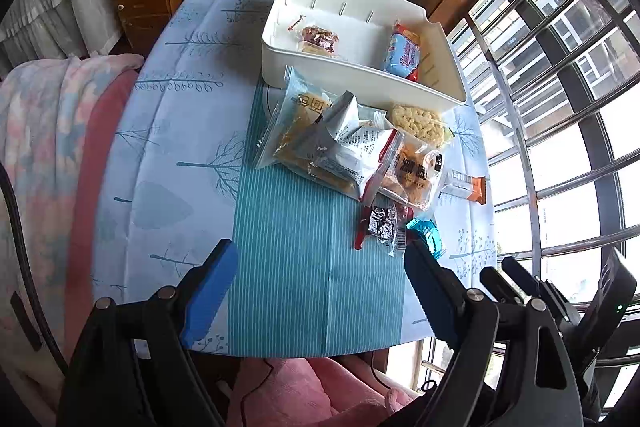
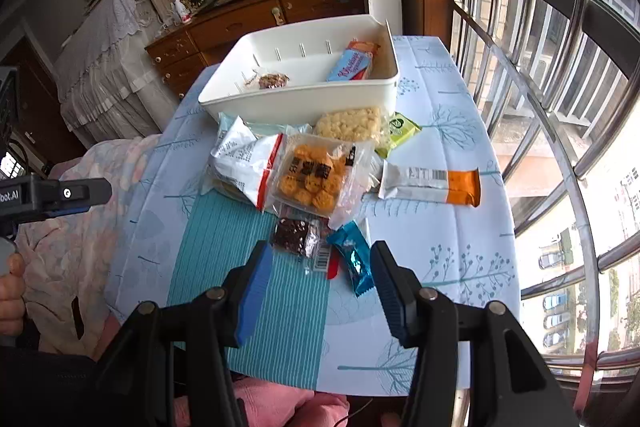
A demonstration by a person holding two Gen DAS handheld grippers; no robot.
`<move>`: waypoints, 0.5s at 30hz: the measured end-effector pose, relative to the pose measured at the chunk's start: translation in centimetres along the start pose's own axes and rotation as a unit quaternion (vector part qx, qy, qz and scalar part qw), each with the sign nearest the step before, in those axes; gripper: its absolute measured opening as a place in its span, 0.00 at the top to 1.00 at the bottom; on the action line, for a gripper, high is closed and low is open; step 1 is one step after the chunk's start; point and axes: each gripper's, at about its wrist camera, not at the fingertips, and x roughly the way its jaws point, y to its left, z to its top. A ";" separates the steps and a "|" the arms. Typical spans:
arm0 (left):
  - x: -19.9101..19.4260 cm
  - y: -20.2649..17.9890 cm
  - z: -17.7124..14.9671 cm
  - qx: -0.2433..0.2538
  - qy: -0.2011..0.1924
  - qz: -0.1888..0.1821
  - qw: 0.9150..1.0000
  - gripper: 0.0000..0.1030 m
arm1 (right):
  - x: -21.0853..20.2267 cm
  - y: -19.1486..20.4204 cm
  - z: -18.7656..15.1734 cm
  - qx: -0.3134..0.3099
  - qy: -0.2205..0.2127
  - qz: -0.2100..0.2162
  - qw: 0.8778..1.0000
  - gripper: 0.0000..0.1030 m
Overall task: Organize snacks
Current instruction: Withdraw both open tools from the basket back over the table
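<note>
Holding two snack packets [image 2: 352, 65], the white bin [image 2: 300, 103] (both hand-held grippers [image 1: 316, 267] released).

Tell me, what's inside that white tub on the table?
The white tub holds two snacks: a blue-and-red packet leaning at its window end, and a small clear-wrapped brown treat. Its near wall hides part of the floor.
</note>
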 end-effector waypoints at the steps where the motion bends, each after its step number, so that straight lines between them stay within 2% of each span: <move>1: 0.4 0.3 0.3 -0.007 0.006 -0.006 1.000 0.18 | 0.3 0.0 -0.3 0.003 0.007 -0.004 1.000 0.50; 6: 2.1 2.0 1.4 -0.050 0.030 -0.037 0.998 0.18 | 1.9 1.1 -1.6 0.000 0.044 -0.016 0.999 0.50; 10: 3.3 2.9 1.8 -0.066 0.042 -0.042 0.996 0.18 | 3.3 2.4 -2.3 -0.017 0.063 -0.030 0.997 0.50; 12: 3.8 3.2 2.1 -0.072 0.043 -0.045 0.995 0.18 | 3.6 2.8 -2.6 -0.025 0.065 -0.041 0.997 0.50; 15: 4.1 3.3 2.5 -0.072 0.027 -0.029 0.997 0.18 | 3.7 3.4 -2.8 -0.039 0.051 -0.061 0.996 0.50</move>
